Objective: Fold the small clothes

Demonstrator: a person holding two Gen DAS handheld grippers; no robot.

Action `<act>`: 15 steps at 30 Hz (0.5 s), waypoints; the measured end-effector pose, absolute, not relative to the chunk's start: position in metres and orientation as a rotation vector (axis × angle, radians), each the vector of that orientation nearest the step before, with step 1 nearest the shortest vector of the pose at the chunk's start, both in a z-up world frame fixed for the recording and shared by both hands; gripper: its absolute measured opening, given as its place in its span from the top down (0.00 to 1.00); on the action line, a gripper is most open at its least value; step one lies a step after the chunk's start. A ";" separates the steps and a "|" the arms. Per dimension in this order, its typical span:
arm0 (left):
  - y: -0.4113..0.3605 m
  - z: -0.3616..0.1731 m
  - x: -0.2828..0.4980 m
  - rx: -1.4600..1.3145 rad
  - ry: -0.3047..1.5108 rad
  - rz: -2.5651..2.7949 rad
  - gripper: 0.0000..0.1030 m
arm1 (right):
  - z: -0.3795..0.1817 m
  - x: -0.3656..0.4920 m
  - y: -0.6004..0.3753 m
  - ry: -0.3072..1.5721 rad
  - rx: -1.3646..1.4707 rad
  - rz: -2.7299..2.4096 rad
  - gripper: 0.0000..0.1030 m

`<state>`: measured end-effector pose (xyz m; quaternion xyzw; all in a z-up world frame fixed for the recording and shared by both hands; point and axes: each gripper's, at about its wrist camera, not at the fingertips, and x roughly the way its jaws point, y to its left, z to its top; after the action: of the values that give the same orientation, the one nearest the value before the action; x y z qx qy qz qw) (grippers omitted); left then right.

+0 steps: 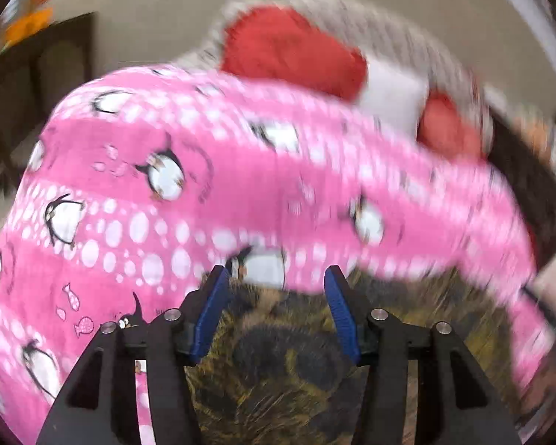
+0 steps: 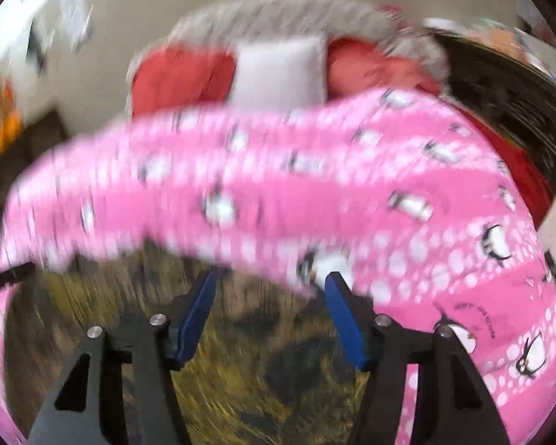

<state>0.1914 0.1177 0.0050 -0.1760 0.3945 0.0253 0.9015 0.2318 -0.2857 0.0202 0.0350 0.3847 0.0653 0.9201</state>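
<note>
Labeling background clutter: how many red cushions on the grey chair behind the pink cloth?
2. One red cushion sits left of the white pillow, the other red cushion right of it. The pink penguin-print garment hides their lower parts; more may be hidden.

The left gripper (image 1: 278, 278) points forward and downward, its two blue-padded fingers (image 1: 213, 307) spread apart with an open gap between them and nothing clamped. The right gripper (image 2: 272, 283) tilts down in the same way, its blue fingers (image 2: 343, 319) likewise standing wide apart, the pads pressing on nothing. Both views are motion-blurred.
</note>
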 end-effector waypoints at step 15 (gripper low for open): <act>0.102 -0.072 0.174 -0.401 0.815 -0.078 0.66 | -0.058 0.238 -0.266 0.908 0.008 0.128 0.22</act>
<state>0.1741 0.1018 -0.0722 -0.1935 0.3937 -0.0374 0.8979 0.2377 -0.2660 -0.0577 0.0039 0.4382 0.0619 0.8967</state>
